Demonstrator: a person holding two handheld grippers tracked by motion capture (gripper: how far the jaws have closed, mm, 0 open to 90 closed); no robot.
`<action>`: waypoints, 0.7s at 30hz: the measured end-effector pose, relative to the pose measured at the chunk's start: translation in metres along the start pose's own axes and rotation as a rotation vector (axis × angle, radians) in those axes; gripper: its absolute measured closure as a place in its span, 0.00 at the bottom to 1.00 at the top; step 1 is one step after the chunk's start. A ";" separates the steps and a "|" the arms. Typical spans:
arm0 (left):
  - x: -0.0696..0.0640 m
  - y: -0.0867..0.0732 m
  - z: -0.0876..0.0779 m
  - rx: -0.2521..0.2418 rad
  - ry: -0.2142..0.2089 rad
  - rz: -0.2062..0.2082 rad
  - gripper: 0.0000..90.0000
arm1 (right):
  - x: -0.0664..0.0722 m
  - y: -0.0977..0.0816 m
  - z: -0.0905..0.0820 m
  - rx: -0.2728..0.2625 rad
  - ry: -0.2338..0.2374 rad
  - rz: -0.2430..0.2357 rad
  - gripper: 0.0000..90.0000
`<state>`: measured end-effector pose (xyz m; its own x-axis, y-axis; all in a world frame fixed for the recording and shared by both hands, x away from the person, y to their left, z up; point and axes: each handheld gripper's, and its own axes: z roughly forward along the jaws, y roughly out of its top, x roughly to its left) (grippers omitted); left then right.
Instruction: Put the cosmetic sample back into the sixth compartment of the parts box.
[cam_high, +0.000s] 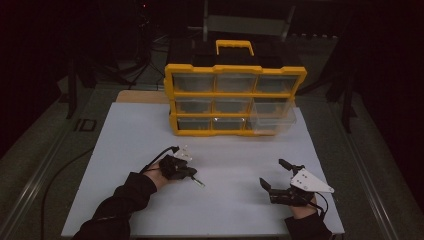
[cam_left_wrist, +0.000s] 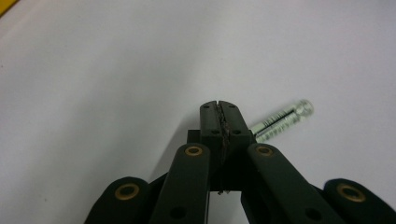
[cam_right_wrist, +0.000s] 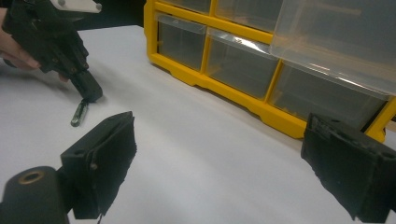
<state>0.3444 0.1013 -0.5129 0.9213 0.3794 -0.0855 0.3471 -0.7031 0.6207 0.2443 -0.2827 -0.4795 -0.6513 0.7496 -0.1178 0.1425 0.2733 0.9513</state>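
White tabletop (cam_high: 150, 150): left hand-held gripper (cam_left_wrist: 219, 108) closed beside a clear vial (cam_left_wrist: 280, 122), right hand-held gripper (cam_high: 275, 175) wide open.

yellow organizer (cam_high: 235, 95), white table (cam_high: 150, 150), clear tube (cam_left_wrist: 282, 120)

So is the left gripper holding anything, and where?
Yes: the left gripper pinches the small clear glass tube by one end; the rest sticks out sideways.

Bare white board (cam_high: 150, 135) left of my left gripper (cam_high: 192, 173) & ahead of it: free room. Open gap betw. it & my right gripper (cam_high: 274, 174). Yellow drawer cabinet (cam_high: 235, 100) blocks far ahead; its clear pulled-out drawer (cam_high: 272, 119) juts toward right gripper.
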 end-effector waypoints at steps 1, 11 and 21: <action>0.000 0.000 0.000 0.001 -0.001 -0.001 1.00 | 0.000 0.000 0.000 -0.001 -0.001 -0.001 0.11; -0.007 -0.004 -0.003 0.015 -0.041 0.010 1.00 | -0.001 0.000 0.000 -0.003 -0.003 0.000 0.11; -0.018 -0.002 -0.006 0.030 -0.086 0.045 1.00 | 0.000 0.000 0.000 0.000 -0.002 -0.001 0.11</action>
<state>0.3264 0.0990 -0.5080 0.9473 0.2948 -0.1255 0.3089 -0.7367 0.6015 0.2445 -0.2827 -0.4792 -0.6504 0.7502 -0.1193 0.1418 0.2742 0.9512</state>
